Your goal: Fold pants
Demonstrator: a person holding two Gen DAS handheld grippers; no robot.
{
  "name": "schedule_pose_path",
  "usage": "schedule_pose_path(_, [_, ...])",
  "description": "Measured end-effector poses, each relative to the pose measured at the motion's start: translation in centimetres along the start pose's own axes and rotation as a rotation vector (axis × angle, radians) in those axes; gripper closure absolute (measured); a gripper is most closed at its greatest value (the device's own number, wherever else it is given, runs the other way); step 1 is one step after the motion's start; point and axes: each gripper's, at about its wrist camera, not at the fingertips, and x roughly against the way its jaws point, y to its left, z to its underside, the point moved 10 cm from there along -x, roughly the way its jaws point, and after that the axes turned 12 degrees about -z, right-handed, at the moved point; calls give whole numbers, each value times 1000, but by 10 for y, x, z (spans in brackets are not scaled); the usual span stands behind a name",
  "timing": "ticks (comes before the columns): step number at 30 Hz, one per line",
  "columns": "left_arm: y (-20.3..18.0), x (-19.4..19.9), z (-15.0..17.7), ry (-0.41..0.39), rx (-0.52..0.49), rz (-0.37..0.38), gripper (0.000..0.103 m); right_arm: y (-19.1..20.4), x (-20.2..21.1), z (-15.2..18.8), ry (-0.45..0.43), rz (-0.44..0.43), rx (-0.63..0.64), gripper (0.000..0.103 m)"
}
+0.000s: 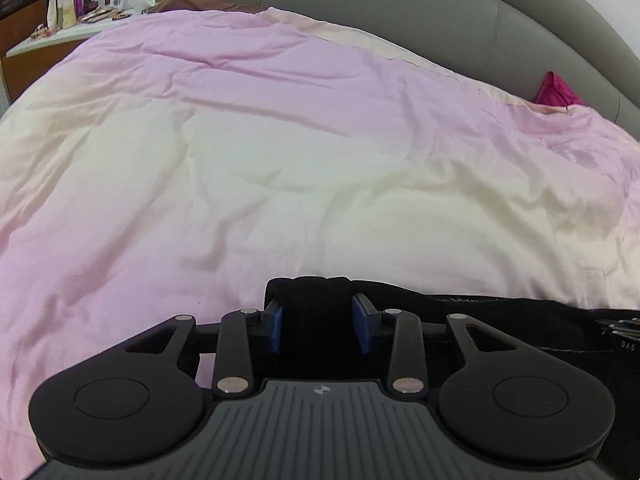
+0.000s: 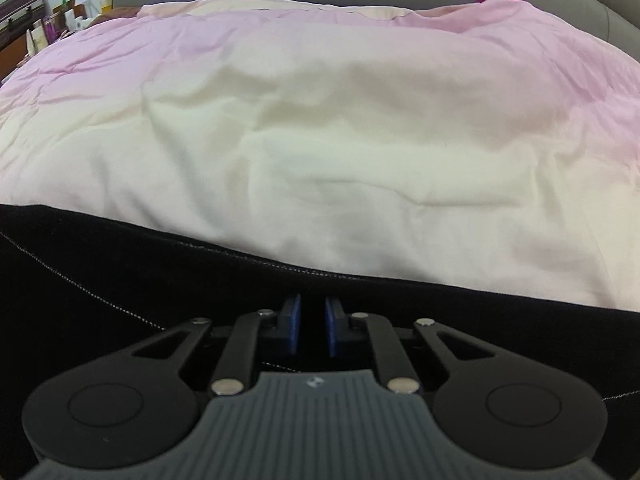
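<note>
Along the near edge of the bed, black pants (image 2: pixel 120 280) with pale contrast stitching lie stretched across a pink and cream duvet (image 1: pixel 280 160). The left gripper (image 1: pixel 320 308) pinches a thick bunched fold of the dark cloth between its blue pads (image 1: pixel 276 328), the fabric bulging up past the fingertips. The right gripper (image 2: pixel 312 320) sits low on the pants with its pads (image 2: pixel 294 320) drawn nearly together; they seem to nip a thin layer of cloth, though black on black makes that hard to confirm. Beyond the duvet's far edge stands a grey padded headboard (image 1: pixel 400 0), a magenta cloth (image 1: pixel 556 90) tucked against it. Past the far left corner, a cluttered nightstand (image 1: pixel 48 36) holds bottles.
</note>
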Motion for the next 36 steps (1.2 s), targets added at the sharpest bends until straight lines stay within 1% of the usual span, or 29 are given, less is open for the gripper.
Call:
schedule_pose_path(1, [0, 6, 1, 4, -20, -7, 58, 0, 1, -1, 5, 5, -8, 97])
schedule_pose_path(2, [1, 13, 1, 5, -28, -4, 55, 1, 4, -2, 7, 8, -8, 96])
schedule_pose_path(3, [3, 22, 2, -1, -36, -15, 43, 2, 10, -2, 4, 4, -3, 95])
schedule_pose_path(4, [8, 34, 2, -25, -51, -44, 35, 5, 17, -1, -4, -9, -1, 94])
schedule_pose_path(5, [10, 46, 4, -53, -66, -64, 29, 7, 27, 1, -15, -20, -1, 90])
schedule_pose_path(6, [11, 59, 7, -69, -88, -72, 29, 10, 37, 4, -29, -31, -3, 87])
schedule_pose_path(9, [-3, 101, 26, -106, -182, -30, 32, 20, 73, 23, -64, -77, -24, 87])
schedule_pose_path(12, [-33, 141, 52, -156, -293, 9, 33, 34, 110, 54, -113, -113, -40, 87])
schedule_pose_path(15, [-74, 174, 90, -192, -421, 70, 33, 48, 143, 95, -138, -114, -21, 87])
schedule_pose_path(18, [-113, 196, 132, -223, -529, 113, 34, 60, 173, 139, -171, -131, -46, 86])
schedule_pose_path(20, [-135, 203, 158, -225, -584, 136, 34, 69, 190, 165, -195, -159, -72, 86])
schedule_pose_path(22, [-153, 205, 182, -231, -643, 137, 35, 84, 203, 194, -205, -194, -77, 85])
schedule_pose_path(24, [-164, 204, 199, -233, -692, 114, 35, 101, 207, 218, -206, -227, -62, 85])
schedule_pose_path(26, [-167, 200, 214, -205, -722, 87, 38, 117, 203, 241, -202, -264, -52, 86])
schedule_pose_path(28, [-165, 198, 225, -174, -734, 68, 38, 125, 194, 254, -206, -278, -60, 86])
schedule_pose_path(29, [-162, 197, 227, -166, -736, 59, 38, 127, 189, 256, -213, -280, -64, 83])
schedule_pose_path(30, [-159, 197, 228, -159, -738, 48, 38, 127, 184, 257, -216, -279, -71, 75])
schedule_pose_path(31, [-156, 197, 228, -156, -737, 38, 38, 125, 176, 258, -215, -279, -83, 71])
schedule_pose_path(34, [-152, 197, 228, -134, -721, 23, 39, 124, 157, 250, -221, -301, -98, 70])
schedule_pose_path(35, [-153, 198, 228, -127, -718, 24, 39, 125, 153, 247, -225, -301, -92, 75])
schedule_pose_path(36, [-155, 197, 227, -125, -716, 26, 41, 126, 153, 242, -242, -289, -74, 90])
